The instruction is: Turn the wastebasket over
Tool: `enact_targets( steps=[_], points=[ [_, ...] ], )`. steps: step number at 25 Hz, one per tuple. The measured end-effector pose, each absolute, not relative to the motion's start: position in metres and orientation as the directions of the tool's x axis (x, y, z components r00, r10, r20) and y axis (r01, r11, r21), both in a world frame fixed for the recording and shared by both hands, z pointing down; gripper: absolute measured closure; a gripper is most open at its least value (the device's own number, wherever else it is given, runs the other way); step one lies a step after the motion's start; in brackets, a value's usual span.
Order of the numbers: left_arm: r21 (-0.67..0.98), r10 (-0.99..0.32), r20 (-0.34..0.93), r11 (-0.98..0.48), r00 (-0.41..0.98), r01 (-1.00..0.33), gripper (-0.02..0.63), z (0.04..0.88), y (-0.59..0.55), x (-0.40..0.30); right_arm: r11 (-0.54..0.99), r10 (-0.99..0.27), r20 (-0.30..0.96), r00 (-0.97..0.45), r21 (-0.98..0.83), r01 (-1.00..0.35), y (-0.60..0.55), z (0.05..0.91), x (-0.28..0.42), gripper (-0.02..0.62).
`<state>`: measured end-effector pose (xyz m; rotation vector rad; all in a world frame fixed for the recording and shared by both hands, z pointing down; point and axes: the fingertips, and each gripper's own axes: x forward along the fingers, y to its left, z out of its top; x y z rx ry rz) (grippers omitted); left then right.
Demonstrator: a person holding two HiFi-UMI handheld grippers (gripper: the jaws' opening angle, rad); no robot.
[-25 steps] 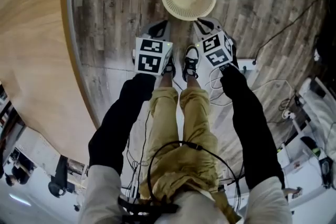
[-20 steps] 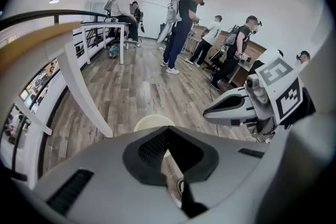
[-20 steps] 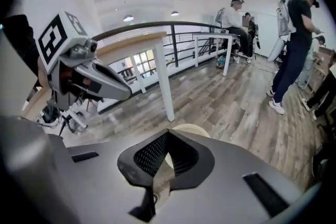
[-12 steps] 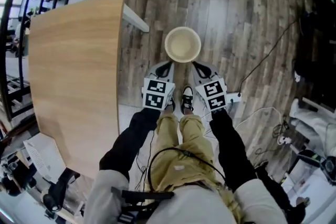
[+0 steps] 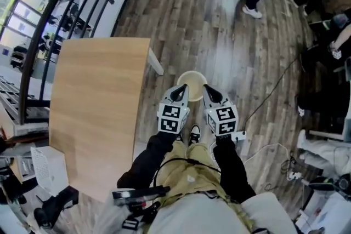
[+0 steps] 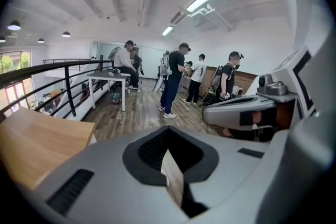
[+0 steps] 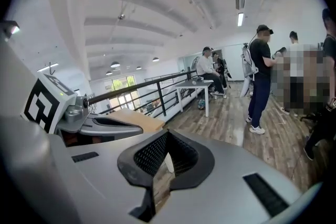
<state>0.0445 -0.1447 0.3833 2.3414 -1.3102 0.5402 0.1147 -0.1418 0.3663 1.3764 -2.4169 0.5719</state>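
The cream wastebasket [image 5: 191, 80] stands mouth-up, it seems; the left gripper [image 5: 180, 89] and right gripper [image 5: 208, 90] are pinched closed, empty.

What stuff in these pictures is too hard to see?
Wastebasket: in the head view its near side is hidden by the left gripper and right gripper, and it is too small to show what is inside.
Gripper views: neither shows the wastebasket.
Far people, right gripper view: partly covered by a blurred patch.
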Motion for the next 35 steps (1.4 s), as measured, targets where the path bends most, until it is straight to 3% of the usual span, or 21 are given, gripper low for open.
enact_targets(
  steps=[8,18,35],
  points=[
    [0.086,-0.831,0.329,-0.446,0.448,-0.891,0.609,0.268,-0.156,0.037,0.508,-0.796,0.309,-0.520,-0.125,-0.852,-0.147,0.264,0.112,0.575],
    [0.060,-0.878,0.133,-0.456,0.459,-0.888,0.609,0.167,-0.169,0.024,0.504,-0.852,0.112,-0.512,-0.092,-0.859,-0.164,0.163,0.104,0.575],
    [-0.020,-0.879,-0.044,-0.474,0.474,-0.880,0.609,0.076,-0.181,0.013,0.506,-0.859,-0.110,-0.500,-0.041,-0.861,-0.178,0.061,0.094,0.575]
  ],
)
